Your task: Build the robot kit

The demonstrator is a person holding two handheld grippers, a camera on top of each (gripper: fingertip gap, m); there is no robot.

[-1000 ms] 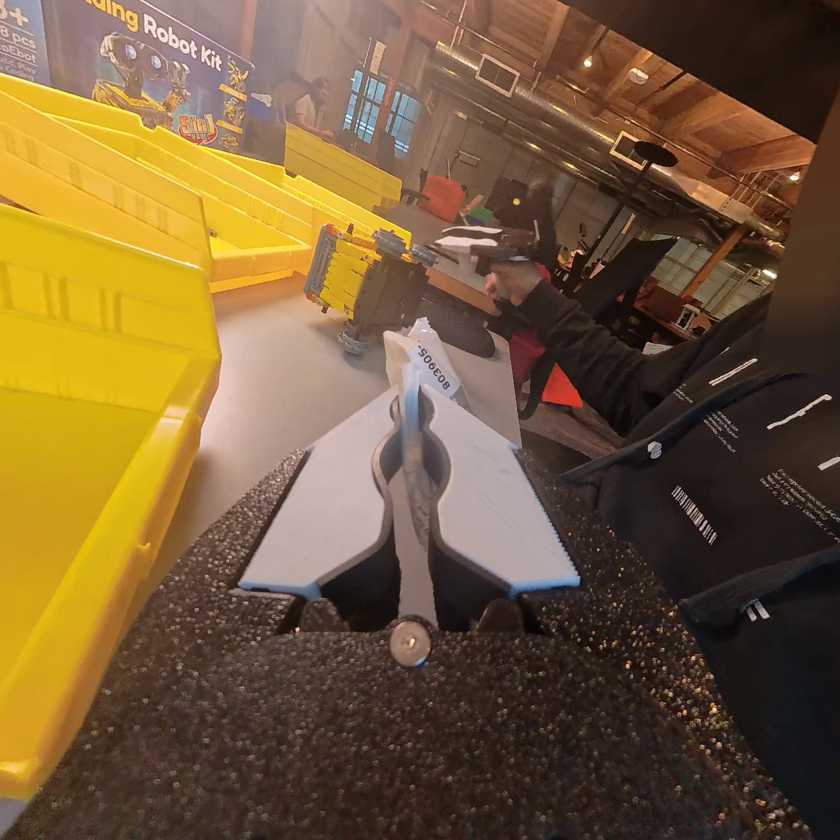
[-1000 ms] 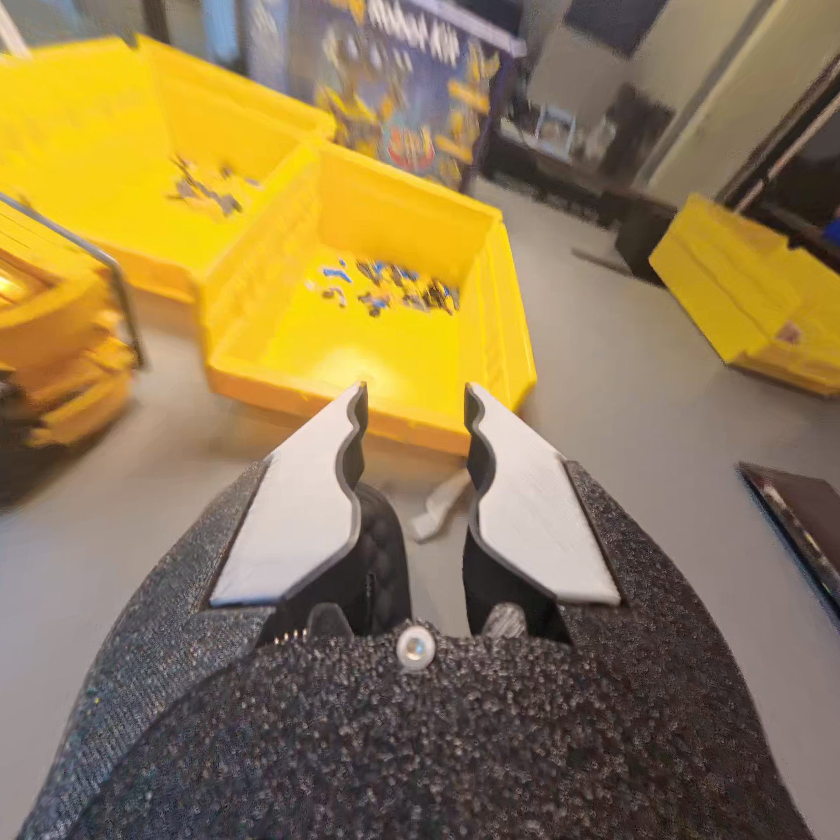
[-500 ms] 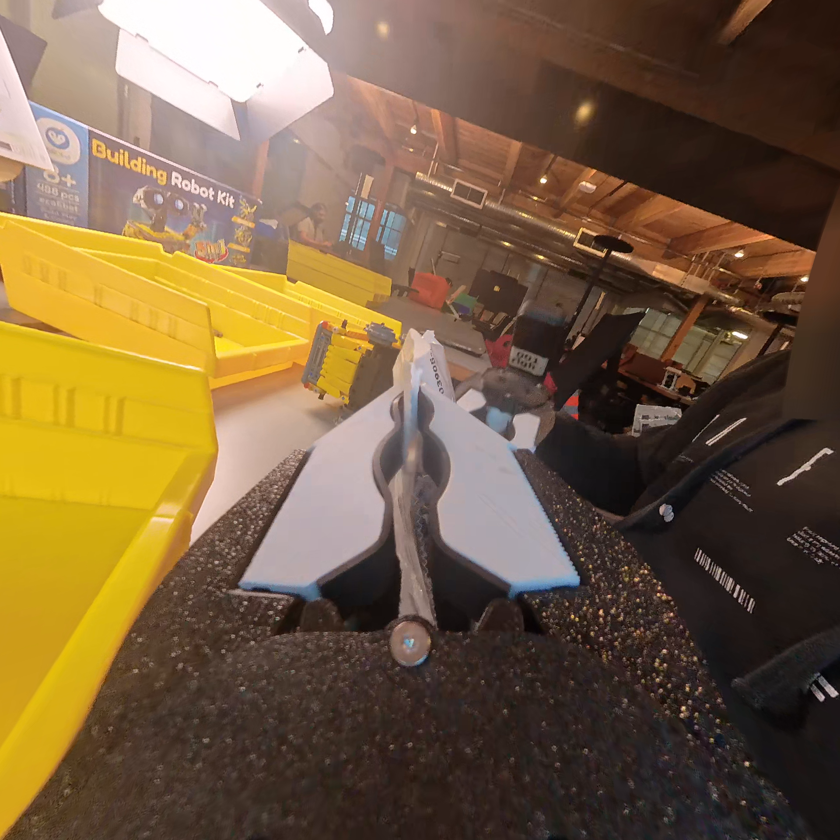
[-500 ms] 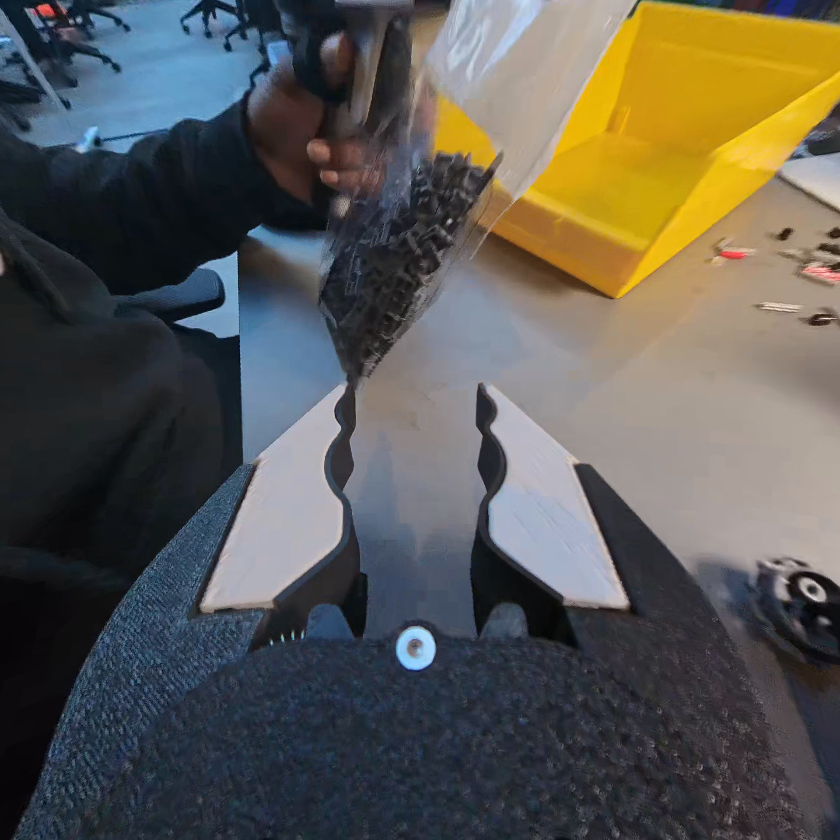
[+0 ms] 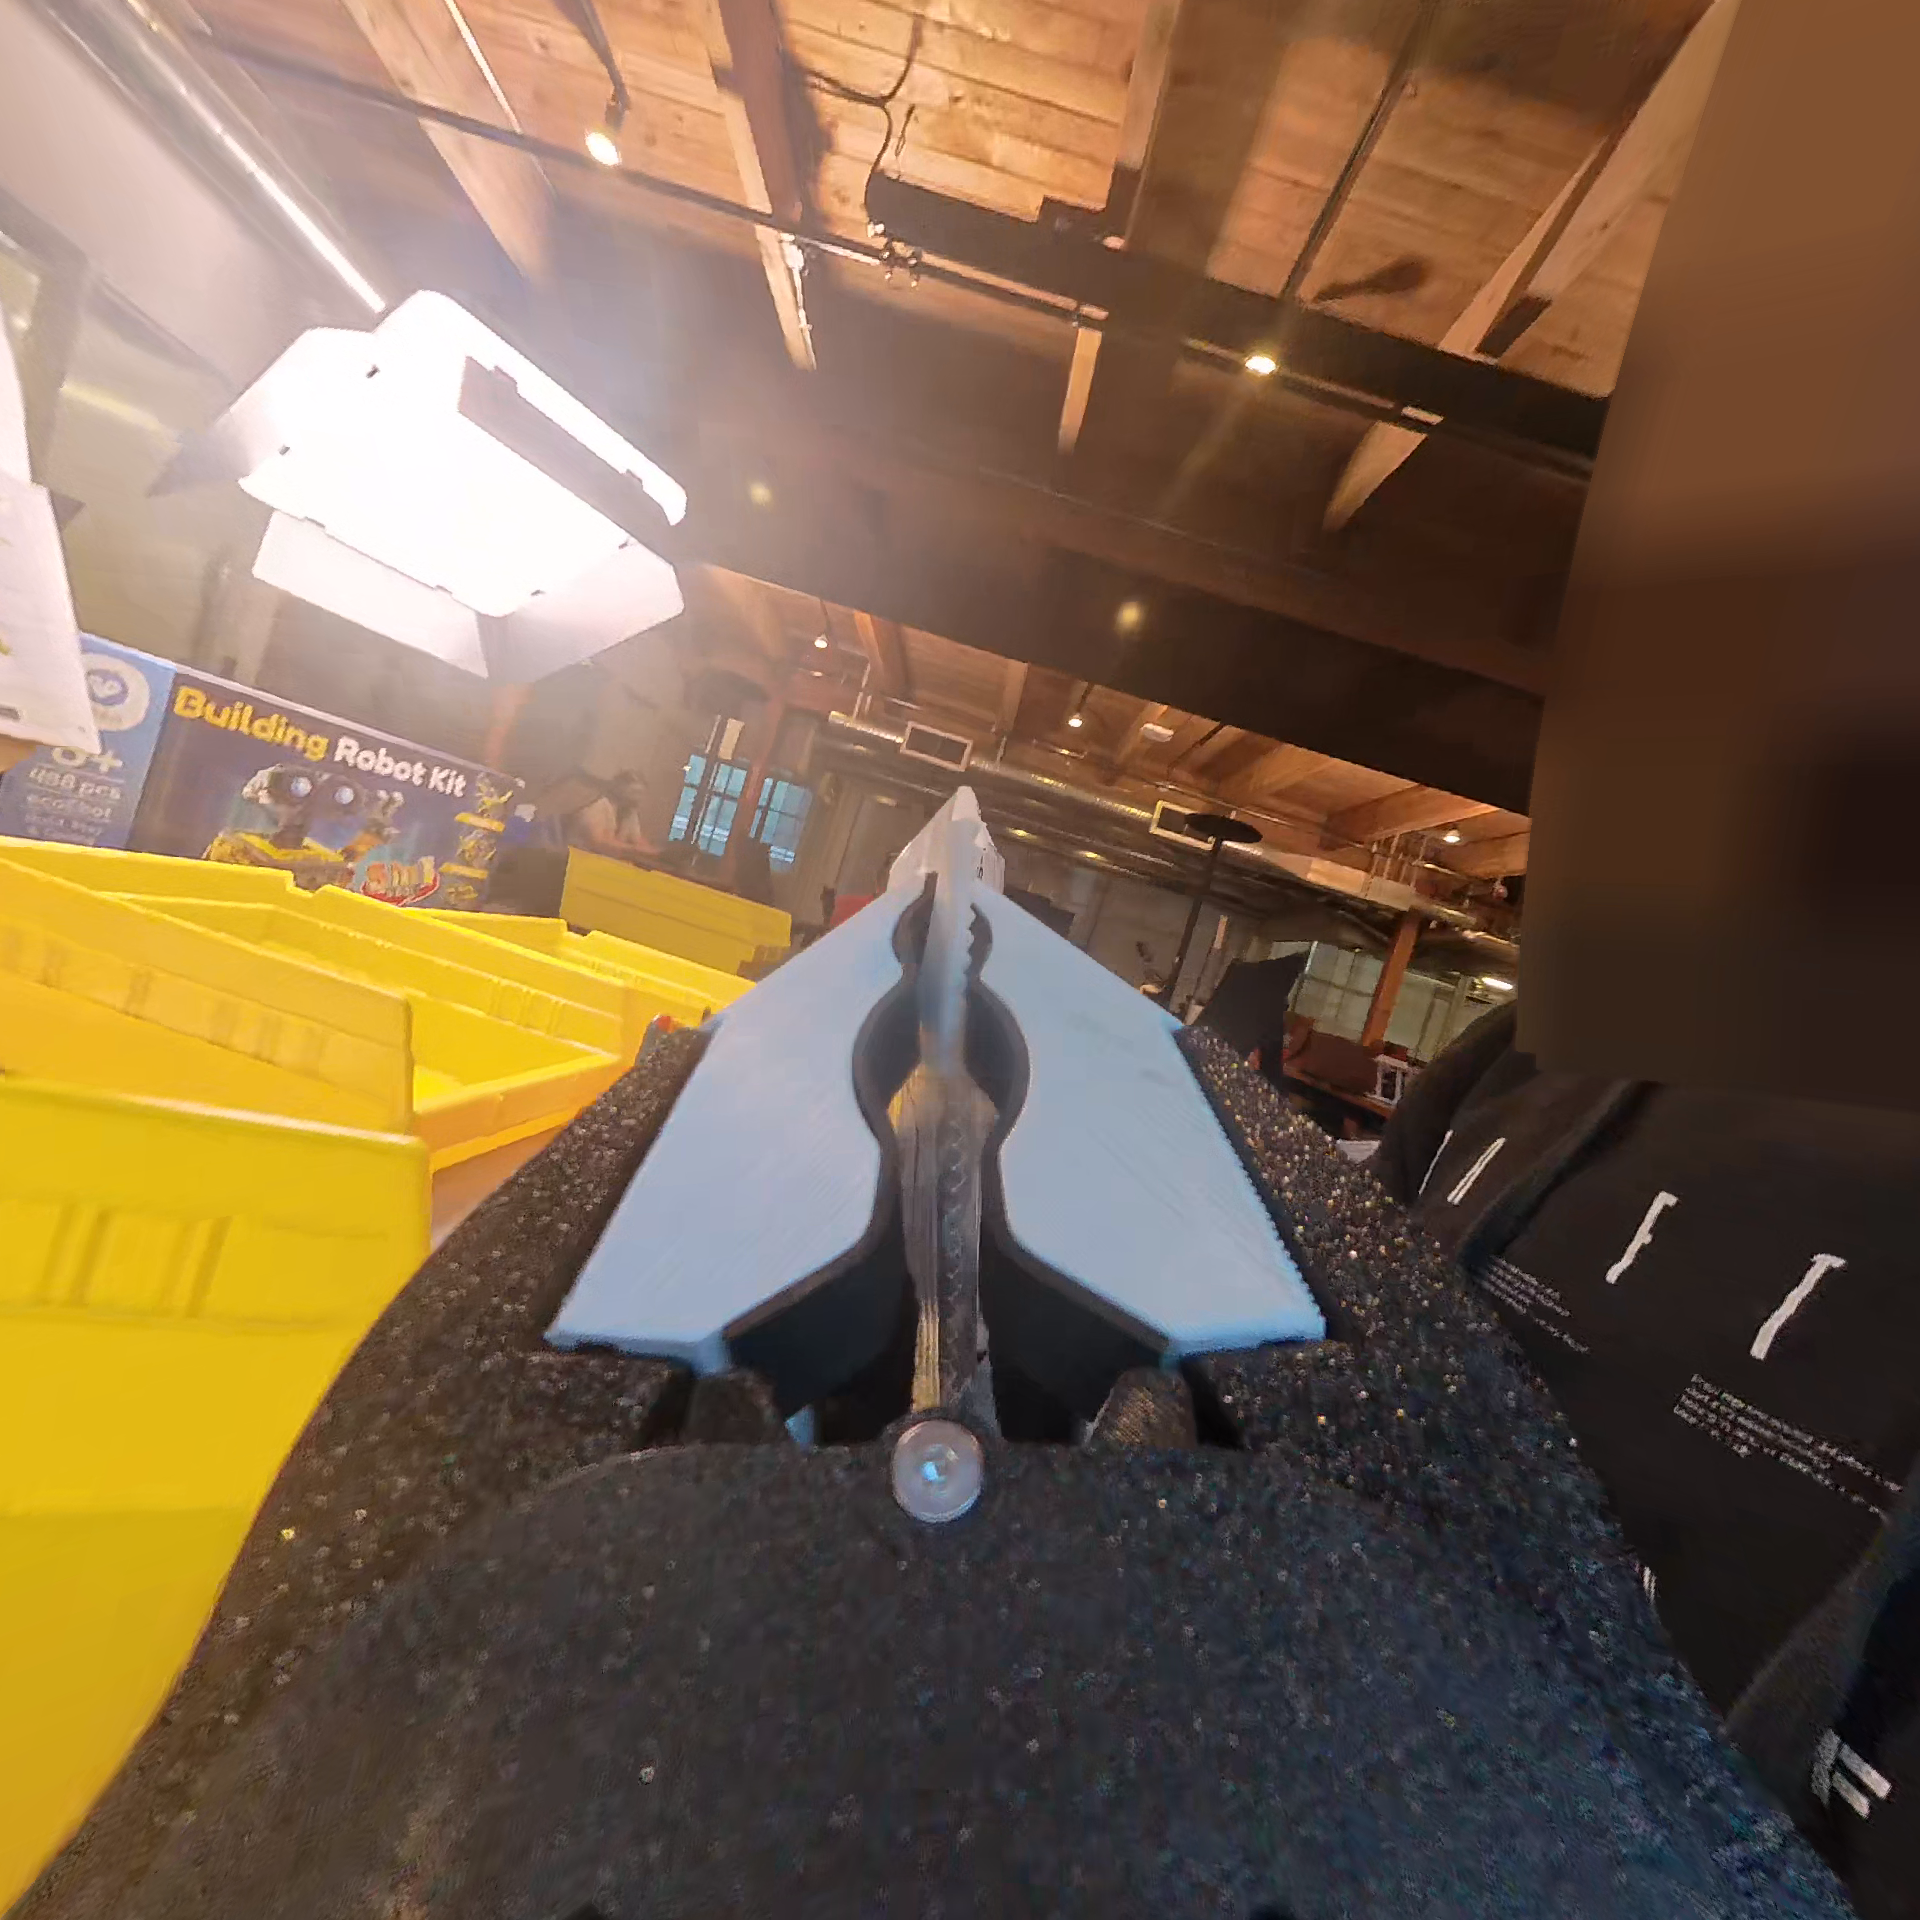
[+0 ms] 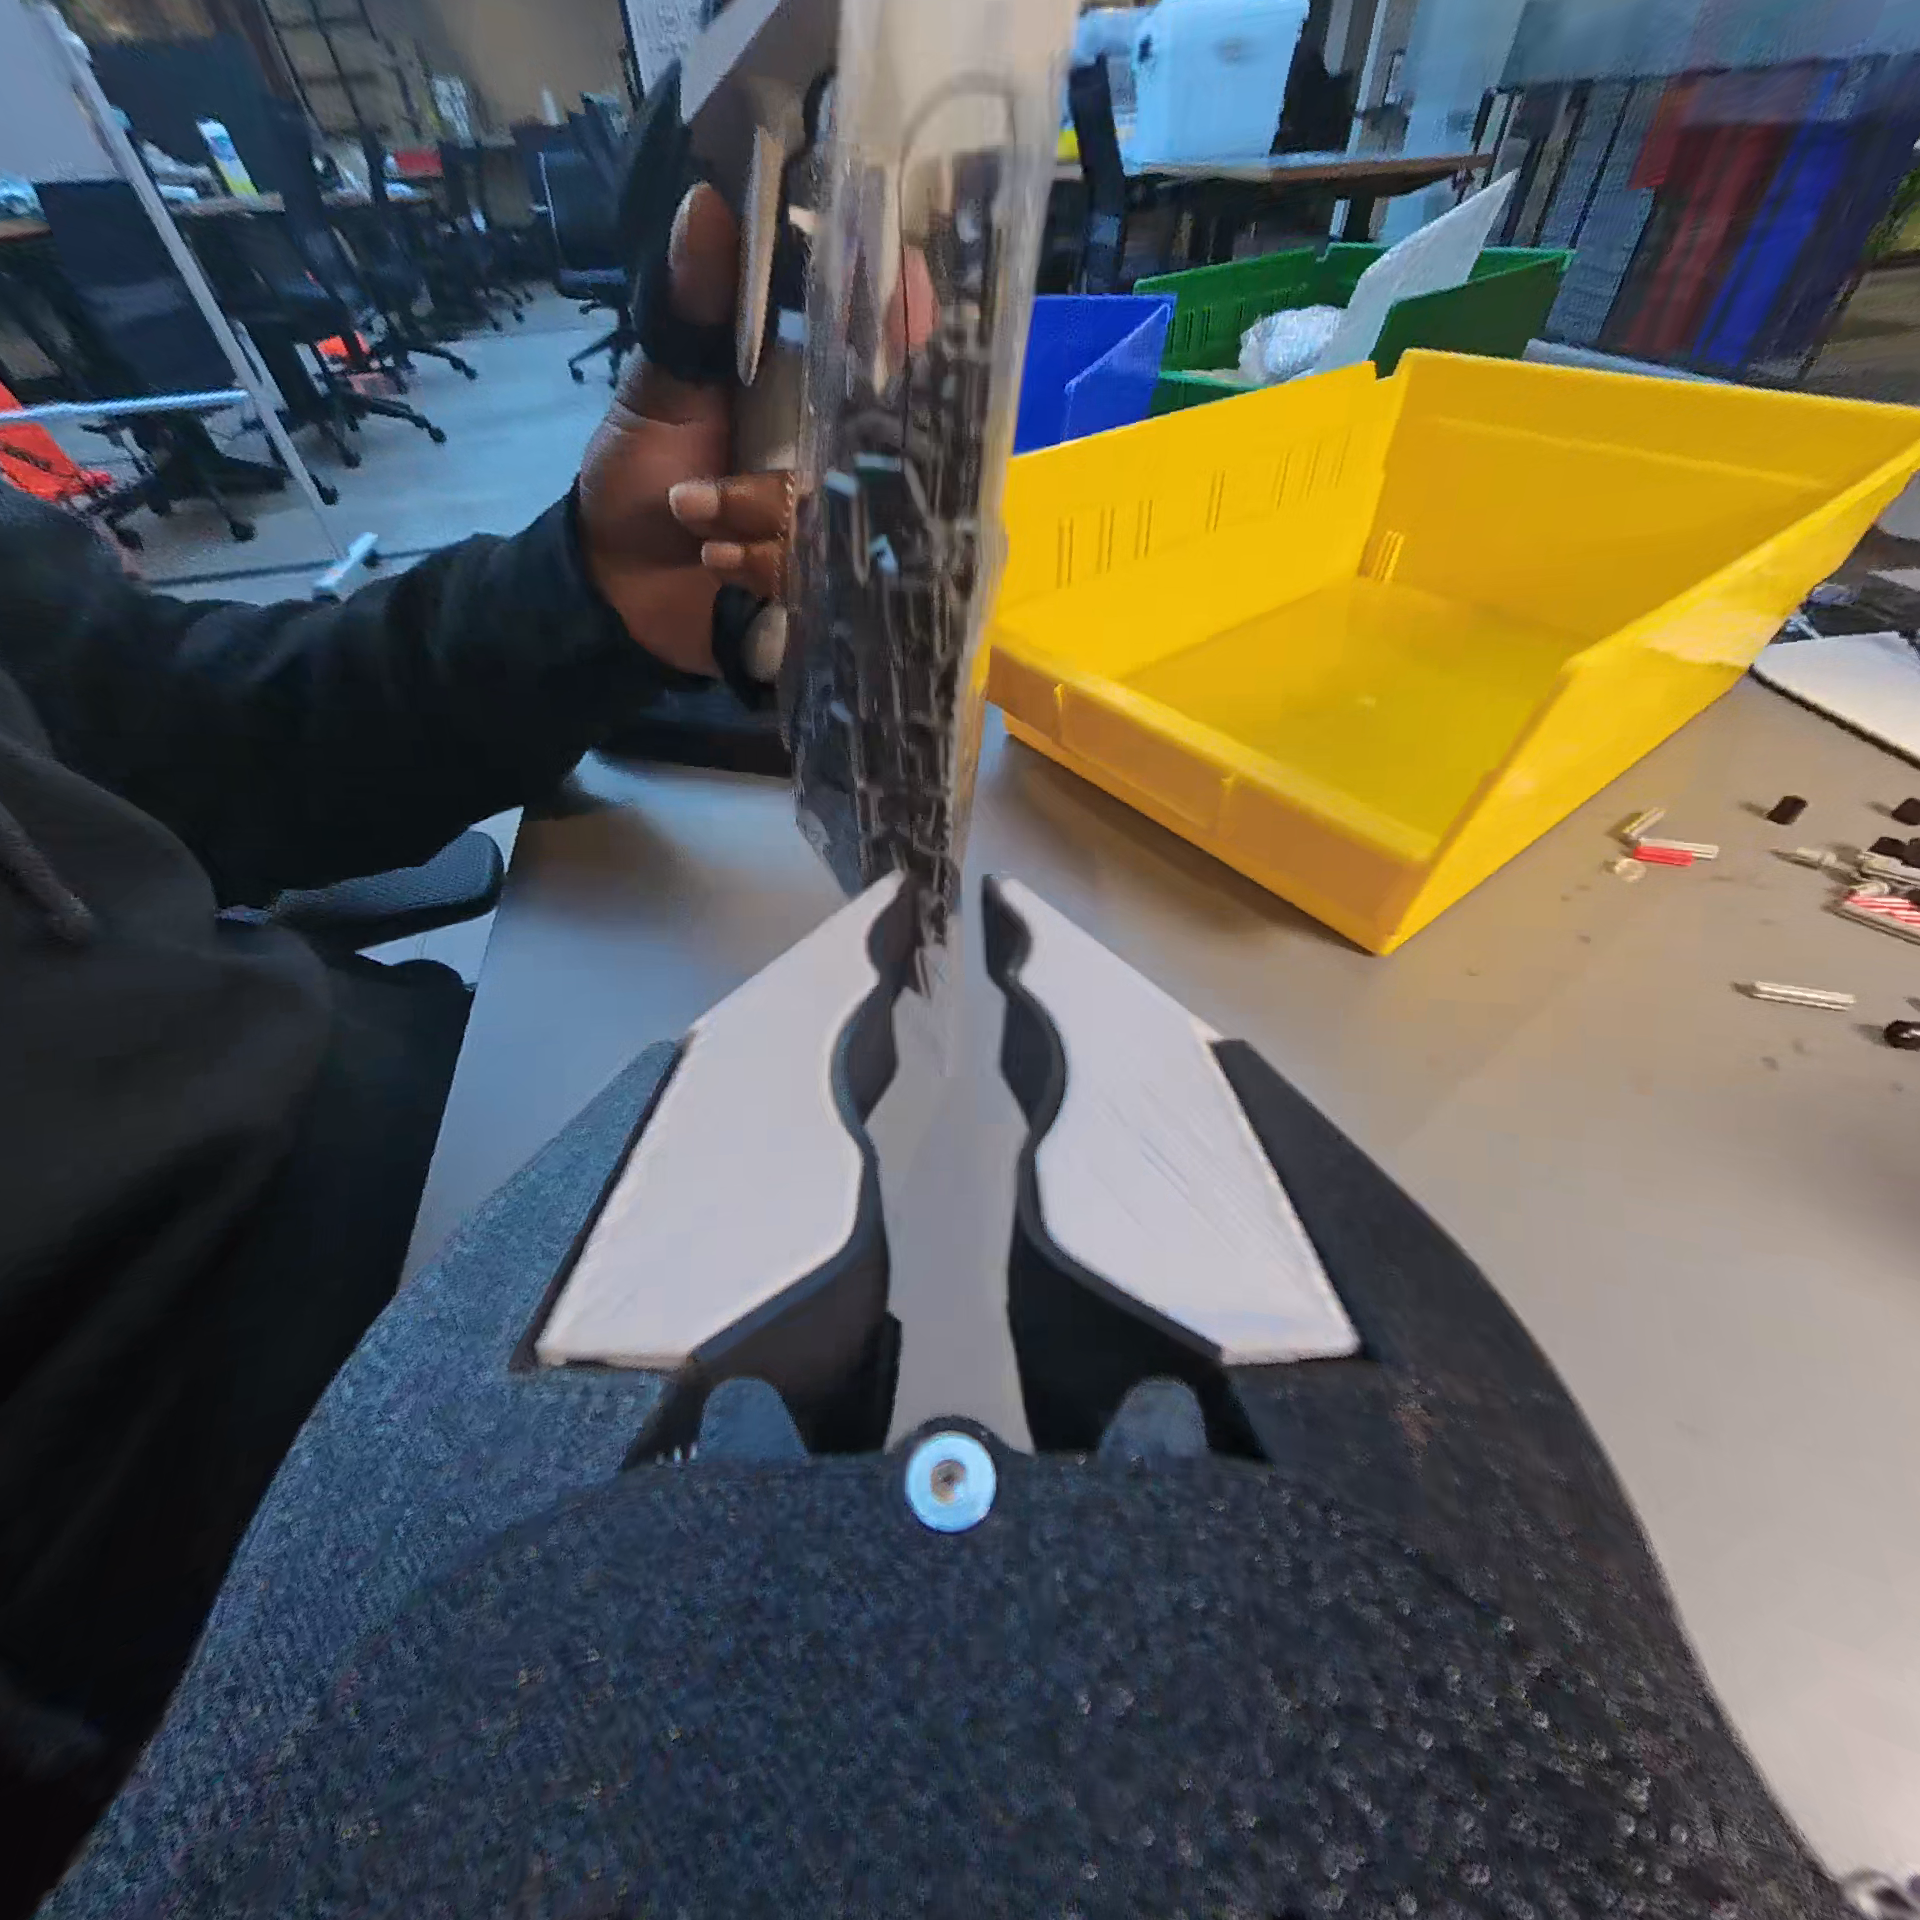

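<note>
My left gripper [image 5: 951,914] clamps the clear bag [image 6: 904,520] of small black parts, hanging long-axis vertical above the surface [image 6: 1558,1143]; its bottom corner dips between my open right gripper [image 6: 940,899].

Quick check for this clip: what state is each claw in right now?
Left claw: shut on the clear plastic bag of small dark parts, gripping its top edge.
Right claw: open, holding nothing, with the bag's bottom corner hanging between its fingertips.
</note>
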